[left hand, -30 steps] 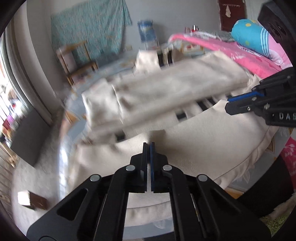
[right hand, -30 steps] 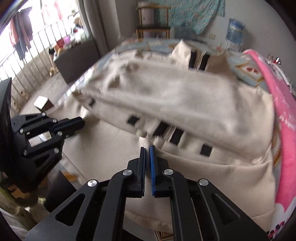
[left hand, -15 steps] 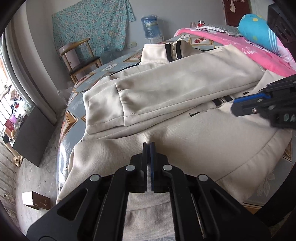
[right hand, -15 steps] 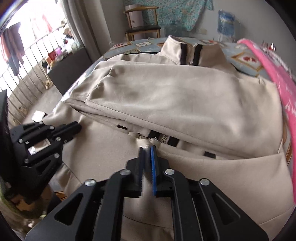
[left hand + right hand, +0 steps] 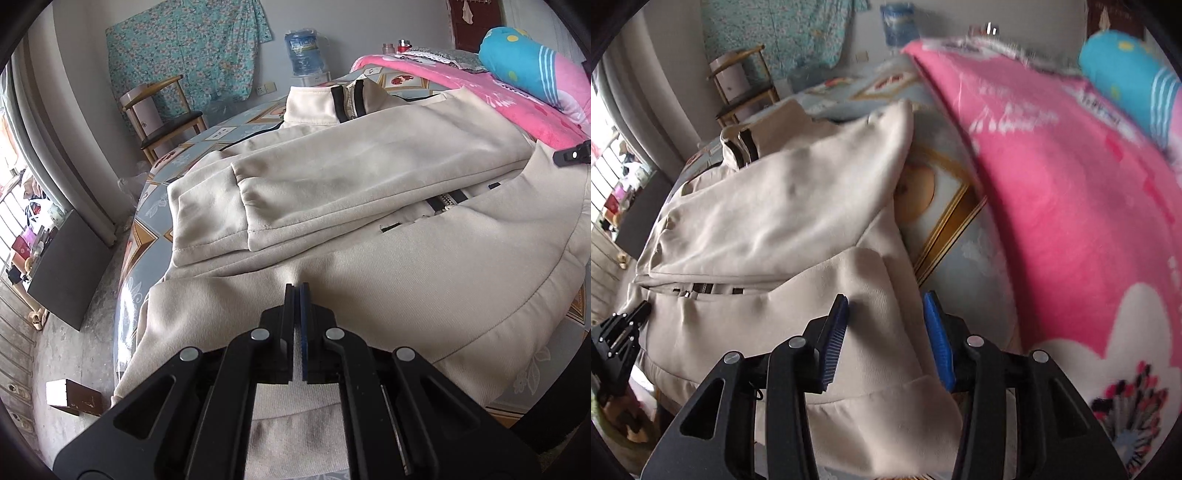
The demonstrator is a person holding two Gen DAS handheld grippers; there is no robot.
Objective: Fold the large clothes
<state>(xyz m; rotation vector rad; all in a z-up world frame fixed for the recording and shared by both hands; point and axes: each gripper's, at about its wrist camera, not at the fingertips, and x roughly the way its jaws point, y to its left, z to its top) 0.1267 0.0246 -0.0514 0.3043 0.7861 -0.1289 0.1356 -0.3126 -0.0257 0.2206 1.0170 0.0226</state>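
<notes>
A beige zip-up jacket point(image 5: 369, 177) lies spread on the bed, its sleeves folded across the chest and its collar point(image 5: 332, 103) at the far end. My left gripper point(image 5: 297, 291) is shut, tips low over the jacket's lower body beside a small crease; no cloth shows between the pads. My right gripper point(image 5: 885, 299) hovers over the jacket's point(image 5: 775, 206) right side near the hem. Its jaws are opening, the cloth lies under the gap, and the blue pads do not press it. Each gripper shows at the edge of the other's view: right gripper point(image 5: 574, 155), left gripper point(image 5: 624, 325).
A pink blanket point(image 5: 1071, 184) and a blue pillow point(image 5: 524, 62) fill the bed's right side, close to the jacket's edge. The patterned sheet point(image 5: 945, 206) shows between them. Beyond the bed stand a wooden chair point(image 5: 162, 110), a water bottle point(image 5: 304, 51) and a dark cabinet point(image 5: 70, 266).
My right gripper has swung right, from the jacket's middle to its right edge by the pink blanket, rolled, and opened its jaws. The jacket has settled flat. My left gripper stays shut.
</notes>
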